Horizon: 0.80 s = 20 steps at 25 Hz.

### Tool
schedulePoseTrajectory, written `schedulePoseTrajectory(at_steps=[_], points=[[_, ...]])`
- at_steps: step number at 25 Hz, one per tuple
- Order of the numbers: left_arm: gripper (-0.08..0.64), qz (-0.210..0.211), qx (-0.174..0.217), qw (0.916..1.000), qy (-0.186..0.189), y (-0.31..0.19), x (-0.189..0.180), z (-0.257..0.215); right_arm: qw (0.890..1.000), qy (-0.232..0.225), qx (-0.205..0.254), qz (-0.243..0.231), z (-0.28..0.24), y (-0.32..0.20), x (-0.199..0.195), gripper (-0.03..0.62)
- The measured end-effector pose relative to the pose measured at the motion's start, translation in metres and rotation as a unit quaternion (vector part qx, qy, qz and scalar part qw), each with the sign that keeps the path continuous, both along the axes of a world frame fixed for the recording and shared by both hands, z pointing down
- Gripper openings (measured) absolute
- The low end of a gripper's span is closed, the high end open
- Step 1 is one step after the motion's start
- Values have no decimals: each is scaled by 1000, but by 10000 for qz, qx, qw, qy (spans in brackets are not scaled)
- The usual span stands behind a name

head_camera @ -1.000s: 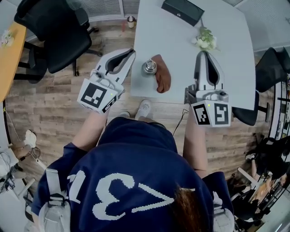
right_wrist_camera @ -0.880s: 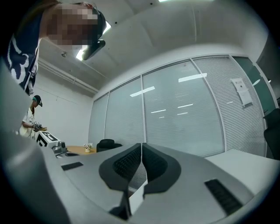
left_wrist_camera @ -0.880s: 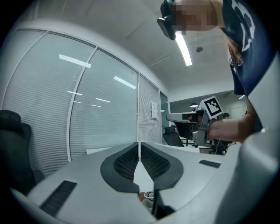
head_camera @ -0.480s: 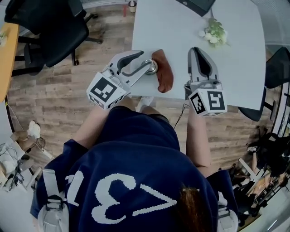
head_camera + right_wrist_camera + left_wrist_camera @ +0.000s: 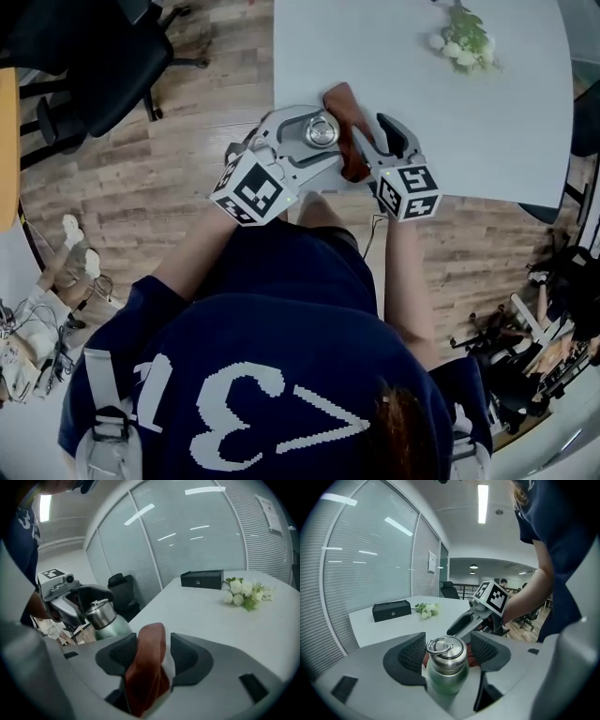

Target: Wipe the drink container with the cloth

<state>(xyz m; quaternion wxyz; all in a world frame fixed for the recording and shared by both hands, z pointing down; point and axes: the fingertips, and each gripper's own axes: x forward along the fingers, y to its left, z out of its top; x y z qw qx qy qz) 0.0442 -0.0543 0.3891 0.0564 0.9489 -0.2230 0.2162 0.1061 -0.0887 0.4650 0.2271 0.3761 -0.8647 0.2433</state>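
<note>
A steel drink bottle (image 5: 322,131) with a ring lid stands near the front edge of the white table (image 5: 469,122). My left gripper (image 5: 323,133) reaches around it; its jaws have just been opening and stand wide, the bottle (image 5: 446,660) between the pads without a clear grip. A brown cloth (image 5: 342,103) lies right beside the bottle. My right gripper (image 5: 361,141) has also just been opening, and the cloth (image 5: 147,667) rises between its spread pads, with a gap at the right pad. The right gripper view shows the bottle (image 5: 101,613) to its left.
White flowers (image 5: 464,39) lie at the table's far right. A black box (image 5: 201,579) sits at the far end. A black office chair (image 5: 84,56) stands on the wooden floor at the left. The person's body is close against the table's front edge.
Both grippers have come down and inward to the table's front edge. The left jaws, shut before, now stand open round the bottle; the right jaws now straddle the cloth.
</note>
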Motion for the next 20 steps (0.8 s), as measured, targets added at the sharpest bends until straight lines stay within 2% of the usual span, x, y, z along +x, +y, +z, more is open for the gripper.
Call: schedulePoseTrajectory(at_steps=[3,6,7,9,13,15,17,20], points=[[287,25,-39,10000,18,-5,4,7,9999,80,-62,-11,13,5,-2,221],[285,108,-135,9997,195,-6,6,9,9994,323,-76,-78,25,6,-4,218],[284,133,-162,9994,265,-5,6,9,9990,422,-27,-118,27,6,-4,205],[282,156,-179,9990,367,-3,4,7,9984,534,106,-160,28,6,-3,75],[282,7,-165,9981,586,-1,-11,4,9996,264,29,-16,29,6,-3,61],[284,-100,-159,9975,680,1,-20,3,9999,-84,-82,110,25,5,-5,58],[284,-245,-213,9964,777,2,-27,3,9966,-781,-182,203,8,3,-14,55],[284,-535,-416,9928,992,1,-39,3,9760,-2158,-276,32,-36,3,-44,54]])
